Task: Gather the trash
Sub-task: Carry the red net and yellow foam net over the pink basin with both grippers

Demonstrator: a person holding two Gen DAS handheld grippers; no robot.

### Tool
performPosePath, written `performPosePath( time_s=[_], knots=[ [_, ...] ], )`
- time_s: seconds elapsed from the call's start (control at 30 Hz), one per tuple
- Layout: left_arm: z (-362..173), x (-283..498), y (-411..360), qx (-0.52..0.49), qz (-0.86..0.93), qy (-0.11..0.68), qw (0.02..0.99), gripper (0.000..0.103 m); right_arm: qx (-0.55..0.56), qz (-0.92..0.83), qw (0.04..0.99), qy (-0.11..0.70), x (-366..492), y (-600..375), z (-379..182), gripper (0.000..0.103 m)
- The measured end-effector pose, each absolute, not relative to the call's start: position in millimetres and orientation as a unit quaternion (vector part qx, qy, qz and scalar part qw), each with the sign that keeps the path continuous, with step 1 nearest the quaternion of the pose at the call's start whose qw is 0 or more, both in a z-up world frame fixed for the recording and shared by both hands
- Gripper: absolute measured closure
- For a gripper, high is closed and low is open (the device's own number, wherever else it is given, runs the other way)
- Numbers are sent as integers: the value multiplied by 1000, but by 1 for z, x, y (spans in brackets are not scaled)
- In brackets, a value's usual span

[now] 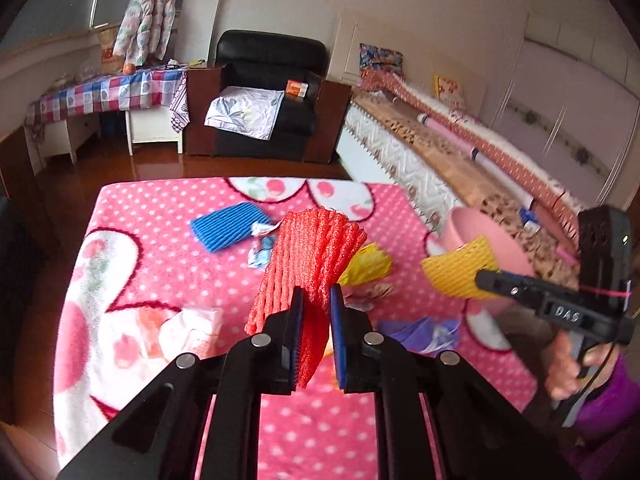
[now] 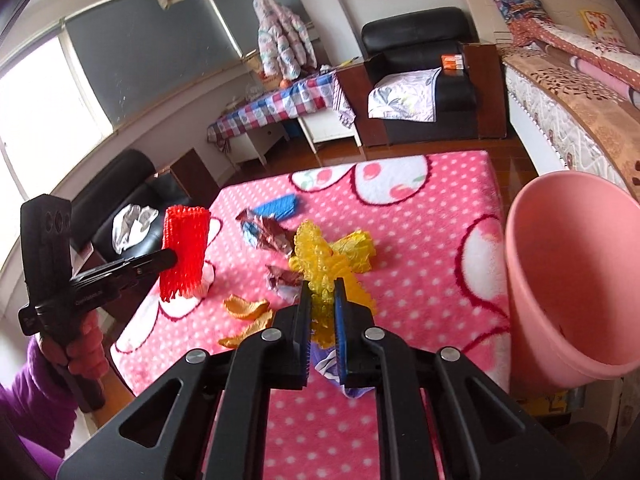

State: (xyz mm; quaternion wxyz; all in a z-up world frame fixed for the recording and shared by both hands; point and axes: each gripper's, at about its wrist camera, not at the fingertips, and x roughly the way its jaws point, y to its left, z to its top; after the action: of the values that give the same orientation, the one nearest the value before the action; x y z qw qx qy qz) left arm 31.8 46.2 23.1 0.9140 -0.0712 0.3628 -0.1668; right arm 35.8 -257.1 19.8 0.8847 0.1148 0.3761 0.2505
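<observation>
Right now the pink polka-dot blanket [image 1: 168, 216] fills the middle of both views, with litter scattered across it. At the right edge of the right wrist view stands the pink bin [image 2: 568, 280], its mouth tipped toward the camera, just beside the blanket's right side.

Centre of the left wrist view, the left gripper [image 1: 316, 300] has its jaws pinched narrow on the red foam net [image 1: 316, 248], lifted clear of the blanket. Centre of the right wrist view, the right gripper [image 2: 322, 292] is likewise clamped on the yellow foam net [image 2: 320, 256], which in the left wrist view hangs in front of the bin's rim.

Still lying on the blanket: a blue foam net [image 1: 228, 226] at upper centre, crumpled wrappers [image 2: 268, 232] beside it, orange peel [image 2: 244, 308] at lower left of the right view, and a purple wrapper [image 1: 416, 328] under the grippers.

Both nets are soft and springy, held by a thin edge; I judge either could slip loose on the swing to the bin, or catch its rim and fall outside.

Lettering on the right gripper's body reads "DAS"; print on the left one is too small to read.
</observation>
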Motion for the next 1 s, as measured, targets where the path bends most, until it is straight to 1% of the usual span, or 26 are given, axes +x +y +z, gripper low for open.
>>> performPosePath(
  time_s=[0.13, 0.53, 1.0],
  knots=[
    [35, 32, 32, -98, -191, 354, 910, 91, 129, 234, 892, 365, 35, -272, 25, 93],
    [55, 47, -53, -109, -258, 342, 897, 91, 165, 161, 913, 336, 30, -328, 30, 93],
    [56, 77, -157, -95, -323, 357, 871, 91, 188, 72, 927, 318, 30, -394, 19, 93]
  ],
)
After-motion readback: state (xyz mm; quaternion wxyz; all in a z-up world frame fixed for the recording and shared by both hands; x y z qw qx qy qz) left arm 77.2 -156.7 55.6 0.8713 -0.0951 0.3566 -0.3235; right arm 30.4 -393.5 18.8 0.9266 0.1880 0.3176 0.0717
